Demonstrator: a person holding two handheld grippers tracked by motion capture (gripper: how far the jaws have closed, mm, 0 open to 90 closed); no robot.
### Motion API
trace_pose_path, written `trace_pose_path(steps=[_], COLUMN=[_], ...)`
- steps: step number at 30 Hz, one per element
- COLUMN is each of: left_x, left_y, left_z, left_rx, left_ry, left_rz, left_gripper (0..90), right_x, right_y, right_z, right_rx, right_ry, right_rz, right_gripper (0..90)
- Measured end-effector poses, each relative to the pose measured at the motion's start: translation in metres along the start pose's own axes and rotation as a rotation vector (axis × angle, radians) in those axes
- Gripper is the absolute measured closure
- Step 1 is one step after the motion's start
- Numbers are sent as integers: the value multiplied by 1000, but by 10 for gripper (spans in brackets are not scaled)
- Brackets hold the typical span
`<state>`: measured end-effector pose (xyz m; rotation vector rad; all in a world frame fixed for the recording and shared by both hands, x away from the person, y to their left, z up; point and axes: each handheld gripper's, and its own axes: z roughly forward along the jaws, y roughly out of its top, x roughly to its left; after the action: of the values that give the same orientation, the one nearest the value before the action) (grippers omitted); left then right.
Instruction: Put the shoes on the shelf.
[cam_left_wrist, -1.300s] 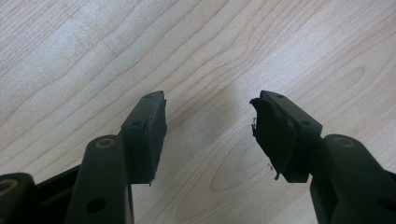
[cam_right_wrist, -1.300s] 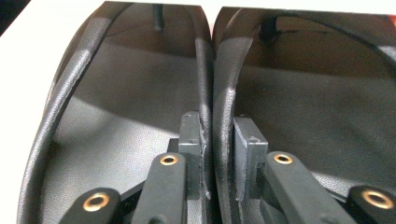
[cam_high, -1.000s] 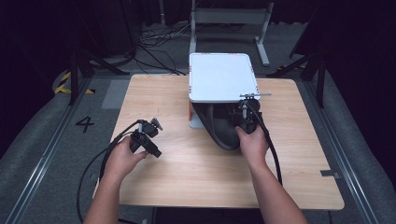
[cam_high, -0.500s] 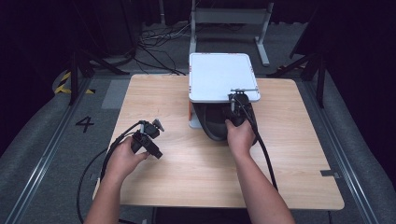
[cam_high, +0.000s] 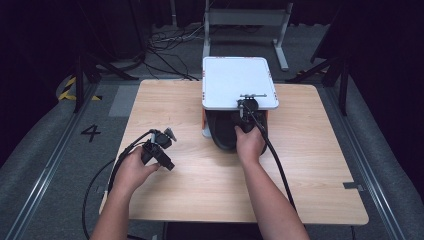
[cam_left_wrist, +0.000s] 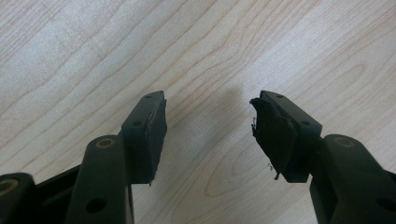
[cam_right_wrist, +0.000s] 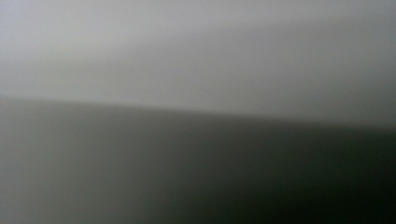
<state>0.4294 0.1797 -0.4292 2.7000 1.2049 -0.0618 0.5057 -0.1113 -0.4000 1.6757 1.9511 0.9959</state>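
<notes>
At far side of counter (cam_high: 310, 165), white box lid (cam_high: 235, 87): stiff, likely light; I'd grip front bar handle (cam_high: 252, 95). My right tongs (cam_high: 248, 107) just been opening, can't tell what's between; left tongs (cam_left_wrist: 208, 109) open, empty.

One mark can be read: a dark numeral "4" (cam_high: 90, 133) stands on the grey floor (cam_high: 60, 165) just off the left edge of the surface (cam_high: 200, 190), about level with its middle. Farther back on the same side, near the far left corner of the surface, a strip of yellow-and-black hazard striping (cam_high: 66, 90) lies on the floor, but it bears no lettering. Nothing else in the views carries a readable word, label or brand.
</notes>
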Motion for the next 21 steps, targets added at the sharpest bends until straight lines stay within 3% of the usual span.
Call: trace_pose_path(steps=[3,8,15,21], left_x=[-1,-3,-7,-19], left_y=[0,1,4,13], left_z=[0,-1,-5,-10], left_rx=[-2,-3,-21,-35], left_ry=[1,3,-4,6], left_rz=[-3,1,1,30], left_gripper=[436,436,437,444], right_x=[4,1,-12,-28], right_y=[-1,-1,-5,-23], right_z=[-8,-15,-45,-70], right_rx=[-104,-87,-92,-60], right_ry=[61,74,76,82], right_rz=[-38,-48,-122,-196], right_gripper=[453,430,427,446])
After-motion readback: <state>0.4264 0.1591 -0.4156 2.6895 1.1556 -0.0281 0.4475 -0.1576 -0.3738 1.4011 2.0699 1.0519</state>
